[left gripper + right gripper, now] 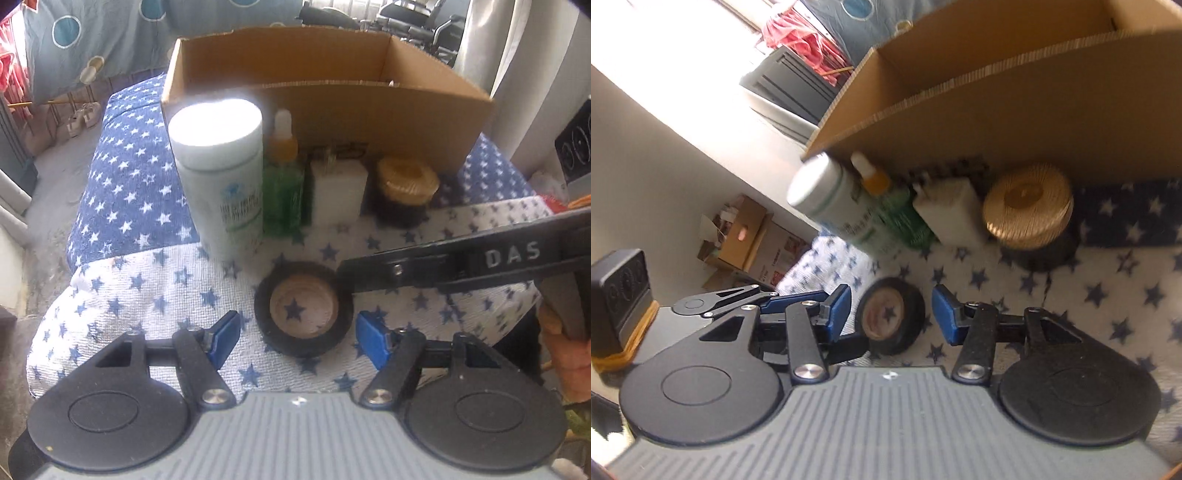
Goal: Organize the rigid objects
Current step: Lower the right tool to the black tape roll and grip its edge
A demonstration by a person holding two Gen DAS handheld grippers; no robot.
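Observation:
A black tape roll (303, 308) lies flat on the star-patterned cloth (147, 288). My left gripper (297, 334) is open, its blue pads on either side of the roll's near edge. My right gripper (891, 310) is open too, with the same roll (891, 319) between its pads; its arm (480, 262) reaches in from the right in the left wrist view. Behind stand a white bottle (221, 177), a green dropper bottle (282, 184), a white charger (338, 192) and a jar with a gold lid (406, 188), all before an open cardboard box (369, 107).
The cloth-covered surface drops off at the left to the floor (55, 184). In the right wrist view, cardboard boxes (746, 236) sit on the floor to the left, and the left gripper's body (731, 299) lies close beside my right one.

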